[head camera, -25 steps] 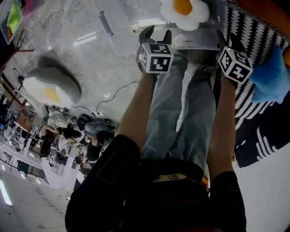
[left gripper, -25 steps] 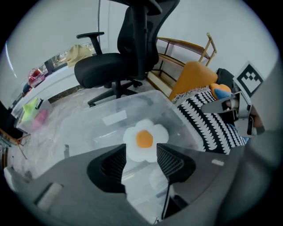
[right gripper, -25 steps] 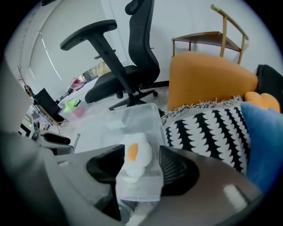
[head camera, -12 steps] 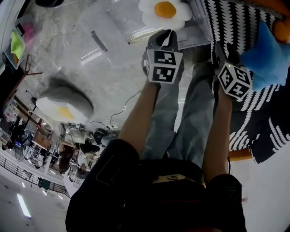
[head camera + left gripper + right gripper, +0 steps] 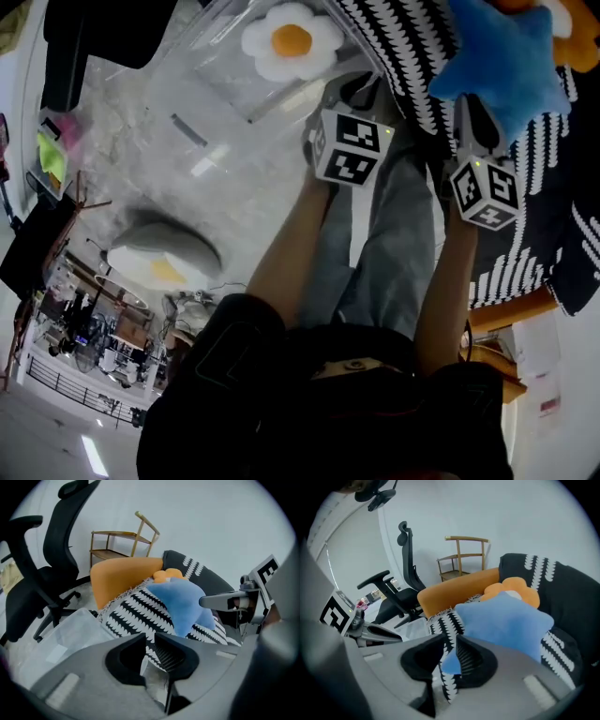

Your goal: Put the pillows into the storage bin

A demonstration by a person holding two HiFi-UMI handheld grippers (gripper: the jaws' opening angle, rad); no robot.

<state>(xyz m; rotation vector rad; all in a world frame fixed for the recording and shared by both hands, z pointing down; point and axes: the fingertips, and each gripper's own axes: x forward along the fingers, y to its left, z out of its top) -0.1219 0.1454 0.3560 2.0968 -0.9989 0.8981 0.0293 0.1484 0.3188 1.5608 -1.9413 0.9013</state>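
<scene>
Two grippers are in play, both clamped on the black-and-white patterned pillow.

- On the left hand-held gripper the jaws are nearly together. A fold of the pillow's near edge is pinched between the pads. The jaws have just been closed down hard and eased back a touch.
- On the right hand-held gripper the gap is narrow and the jaws have just been closing. The same patterned edge is gripped, and one tip of the blue star pillow is caught in beside it.
- Both grippers are set side by side, a little apart, along the pillow's near edge.
- The blue star pillow is carried on top of the patterned pillow, straight ahead of the right hand-held gripper and right of the left one.
- An orange pillow is tucked just behind the star, touching it.
- The patterned pillow is backed against the edge of the orange seat. A black cushion with white marks is seen at its right side.
- The clear storage bin is on the floor, just ahead and left of the left hand-held gripper in the head view. A white flower pillow is seen inside it.
- A white-and-yellow pillow is left on the floor, well apart from the bin.
- An office chair and a wooden chair are seen behind the seat.
</scene>
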